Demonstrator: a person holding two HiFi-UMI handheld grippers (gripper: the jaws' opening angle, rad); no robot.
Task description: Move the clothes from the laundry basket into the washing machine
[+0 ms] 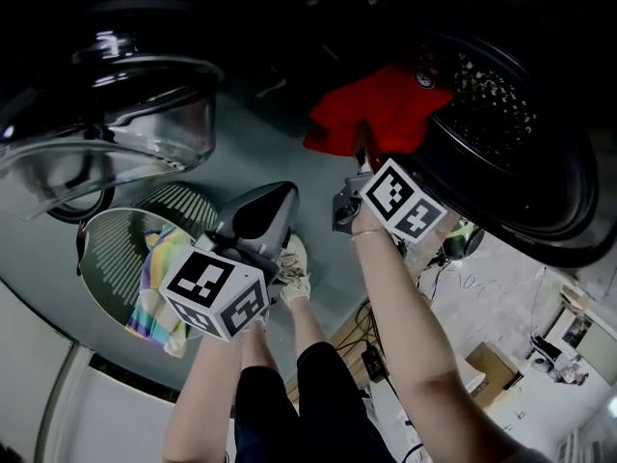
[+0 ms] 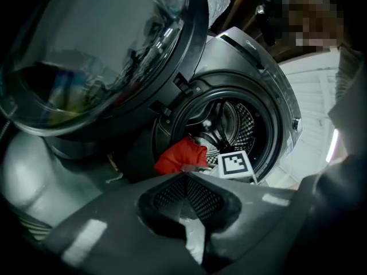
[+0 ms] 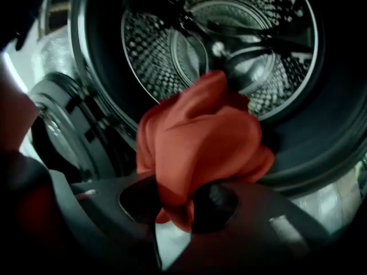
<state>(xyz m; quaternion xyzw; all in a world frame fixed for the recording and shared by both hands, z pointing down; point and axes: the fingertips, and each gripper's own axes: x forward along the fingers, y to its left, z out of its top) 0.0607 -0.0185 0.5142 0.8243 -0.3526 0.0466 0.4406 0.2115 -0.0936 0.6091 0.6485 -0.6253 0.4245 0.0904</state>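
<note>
**Red garment at the drum mouth, not in yet**

Closest to you, the left gripper (image 2: 187, 179) has its jaws pressed together with nothing between them. It hangs above the laundry basket (image 1: 106, 258), where a striped cloth (image 1: 154, 297) waits on the floor.

Further out, your right gripper (image 3: 172, 202) is clamped on one fold of the red garment (image 3: 200, 148). The rest of the cloth bunches up loosely beyond the jaws. The pinch looks narrow, so a quick swing or a snag could pull the fold free.

Beyond that, the garment sits at the lower edge of the washing machine's opening, over the dark door seal (image 3: 298, 148) rather than clearly past it. This looks like the main risk. If you let go here, the bundle may drape over the seal, slide back out to the floor, or get trapped when the door shuts. Loose cloth dragged across the seal could also catch and slip out of the jaws.

Farthest back, the perforated drum (image 3: 229, 39) appears empty, so there is room to carry the garment well inside. The open glass door (image 1: 116, 114) stands on your left, close to the left gripper, and a careless lift there could knock it.
</note>
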